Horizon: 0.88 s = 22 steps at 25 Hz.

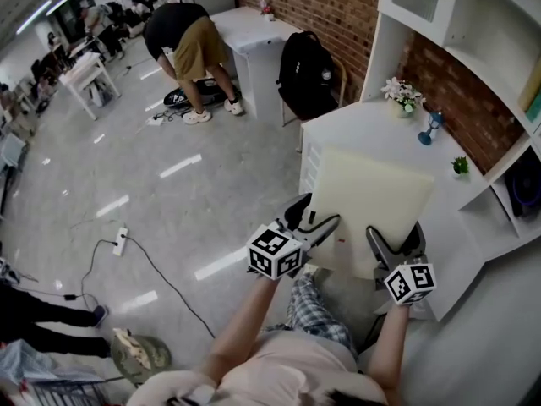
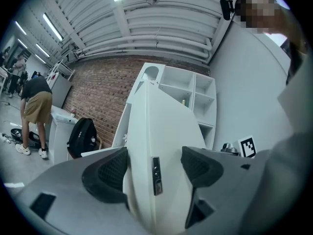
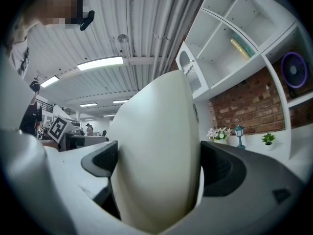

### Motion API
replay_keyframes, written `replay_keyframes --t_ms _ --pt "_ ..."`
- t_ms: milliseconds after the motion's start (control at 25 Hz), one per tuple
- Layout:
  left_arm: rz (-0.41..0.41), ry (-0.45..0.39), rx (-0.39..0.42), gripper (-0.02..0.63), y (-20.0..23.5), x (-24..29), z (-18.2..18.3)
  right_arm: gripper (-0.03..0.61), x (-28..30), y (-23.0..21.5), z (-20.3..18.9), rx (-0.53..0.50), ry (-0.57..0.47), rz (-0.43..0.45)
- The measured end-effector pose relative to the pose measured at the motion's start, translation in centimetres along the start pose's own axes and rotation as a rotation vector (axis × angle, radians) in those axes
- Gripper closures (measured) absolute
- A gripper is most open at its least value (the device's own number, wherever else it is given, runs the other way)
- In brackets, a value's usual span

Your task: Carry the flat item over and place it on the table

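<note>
Left claw (image 2: 154, 166) and right claw (image 3: 157, 164) clamp the panel (image 1: 368, 201); only left gripper view shows its edge slot (image 2: 156, 176).

Flat item (image 1: 372, 214), centre right: plain cream, no pattern; in the left gripper view its edge looks whiter, with a small grey strip. Left gripper (image 1: 314, 218) and right gripper (image 1: 396, 242): black textured pads (image 2: 111, 173), cubes with black-and-white square markers. Table (image 1: 355, 129): white. Shelf unit (image 1: 473, 15), upper right: white. Wall (image 1: 317, 2), top centre: red-brown brick. Backpack (image 1: 306, 74): black. Floor (image 1: 169, 184): glossy light grey. Person (image 1: 182, 41), upper left: black top, khaki shorts, white shoes. Trousers (image 1: 314, 311), bottom centre: blue-white check. Flowers (image 1: 401, 94): white and pink. Lamp figurine (image 1: 431, 128): blue. Small plant (image 1: 460, 166): green.
</note>
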<state>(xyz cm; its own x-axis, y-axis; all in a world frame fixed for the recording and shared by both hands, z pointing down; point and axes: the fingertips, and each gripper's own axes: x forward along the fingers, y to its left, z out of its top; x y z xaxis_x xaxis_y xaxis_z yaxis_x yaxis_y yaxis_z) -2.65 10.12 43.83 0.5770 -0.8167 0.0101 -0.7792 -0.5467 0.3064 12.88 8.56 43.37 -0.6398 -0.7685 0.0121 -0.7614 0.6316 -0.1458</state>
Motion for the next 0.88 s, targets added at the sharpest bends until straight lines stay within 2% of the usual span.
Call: replay_keyframes --t_ms 360,880 --pt "-0.001 0.027 0.013 0.275 7.0 9.5 1.5 0.046 9.1 -7.3 -0.3 0.051 -0.005 -0.013" --pt "-0.018 0.066 0.005 0.275 18.4 25.6 3.7 0.046 24.1 -19.7 0.0 0.067 0.034 -0.042"
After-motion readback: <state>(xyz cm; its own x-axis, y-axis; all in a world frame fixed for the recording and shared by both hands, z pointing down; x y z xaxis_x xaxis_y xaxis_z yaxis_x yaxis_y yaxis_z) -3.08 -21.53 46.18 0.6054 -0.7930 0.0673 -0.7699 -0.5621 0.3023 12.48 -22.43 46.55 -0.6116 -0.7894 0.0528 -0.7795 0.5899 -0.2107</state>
